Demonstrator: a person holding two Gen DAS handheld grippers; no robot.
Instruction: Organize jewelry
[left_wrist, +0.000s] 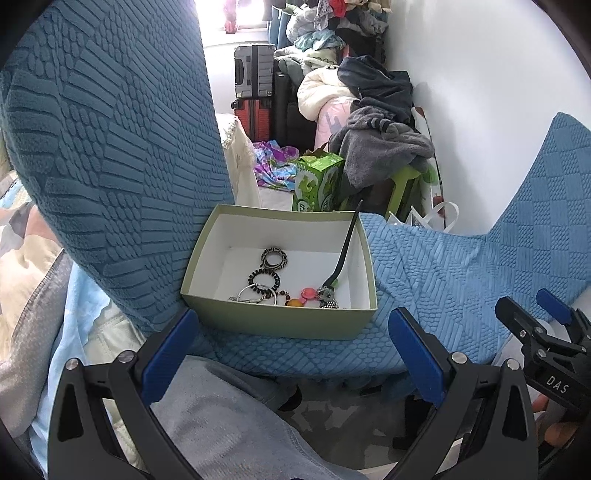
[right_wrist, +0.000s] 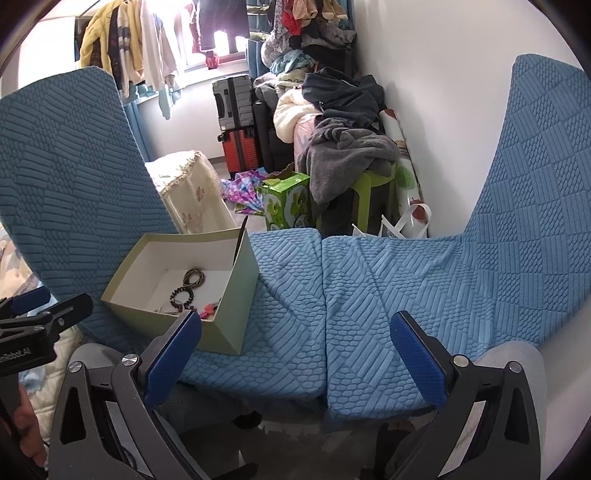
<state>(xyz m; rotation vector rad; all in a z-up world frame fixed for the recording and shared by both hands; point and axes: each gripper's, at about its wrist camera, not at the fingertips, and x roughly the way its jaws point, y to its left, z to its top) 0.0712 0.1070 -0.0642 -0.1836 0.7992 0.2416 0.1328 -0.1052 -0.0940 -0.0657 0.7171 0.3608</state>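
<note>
A pale green box (left_wrist: 258, 321) with a white inside sits on the blue textured seat (left_wrist: 443, 277), against the left armrest. Inside lie a patterned ring bangle (left_wrist: 273, 257), a black beaded bracelet (left_wrist: 265, 279), a metal hoop (left_wrist: 255, 293), orange and pink beads (left_wrist: 303, 297) and a dark stick-like piece (left_wrist: 341, 254) leaning on the right wall. My left gripper (left_wrist: 291, 350) is open and empty, just in front of the box. My right gripper (right_wrist: 295, 354) is open and empty over the seat, to the right of the box (right_wrist: 221, 325).
Tall blue armrests (left_wrist: 110, 147) (right_wrist: 535, 203) flank the seat. Behind it stand a green carton (left_wrist: 317, 182), a green stool with piled clothes (left_wrist: 384, 147), suitcases (left_wrist: 255, 85) and a white bag (right_wrist: 406, 221). My grey-trousered legs (left_wrist: 221, 417) are below the grippers.
</note>
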